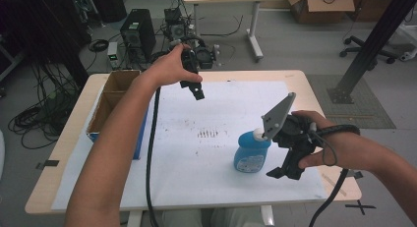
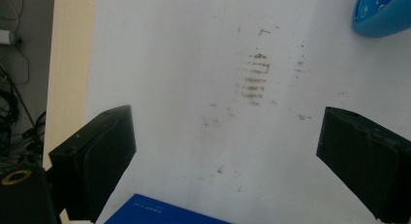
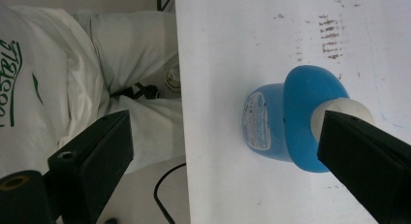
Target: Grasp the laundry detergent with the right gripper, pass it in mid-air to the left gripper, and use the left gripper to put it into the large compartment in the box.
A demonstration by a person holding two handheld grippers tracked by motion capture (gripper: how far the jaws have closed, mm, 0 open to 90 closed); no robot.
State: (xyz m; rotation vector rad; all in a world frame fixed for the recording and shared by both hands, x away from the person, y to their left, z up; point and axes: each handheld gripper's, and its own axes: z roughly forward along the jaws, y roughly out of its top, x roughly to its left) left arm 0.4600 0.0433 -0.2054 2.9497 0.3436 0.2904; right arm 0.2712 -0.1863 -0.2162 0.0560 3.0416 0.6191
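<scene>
Blue bottle (image 1: pixel 252 155) with a white cap (image 1: pixel 258 134) stands upright on the white sheet (image 1: pixel 206 153) covering the counter (image 1: pixel 64 138), toward the near right part of the sheet. Label faces the person. In the right gripper view the bottle (image 3: pixel 291 122) sits just off the right-hand finger, not between the 2 fingers.

Right gripper (image 1: pixel 285 172) hangs just beside the bottle on its right, tilted down toward the sheet. Fingers spread wide, nothing between them; whether the gripper body touches the cap cannot be told.

Left gripper (image 1: pixel 195 91) is held high over the far middle of the sheet, well apart from the bottle. Fingers (image 2: pixel 97 156) wide open and empty; below them a patch of brown smudge marks (image 2: pixel 254 78).

An open cardboard box (image 1: pixel 115 97) with a blue side rests at the left edge of the counter.

Judgement: step in hand looks like the approach to grasp the bottle with the right gripper. Next move calls for shifting that gripper sideways so the bottle's neck or body falls between the fingers, then closing. Risk: a finger nudging the cap and tipping the bottle.
</scene>
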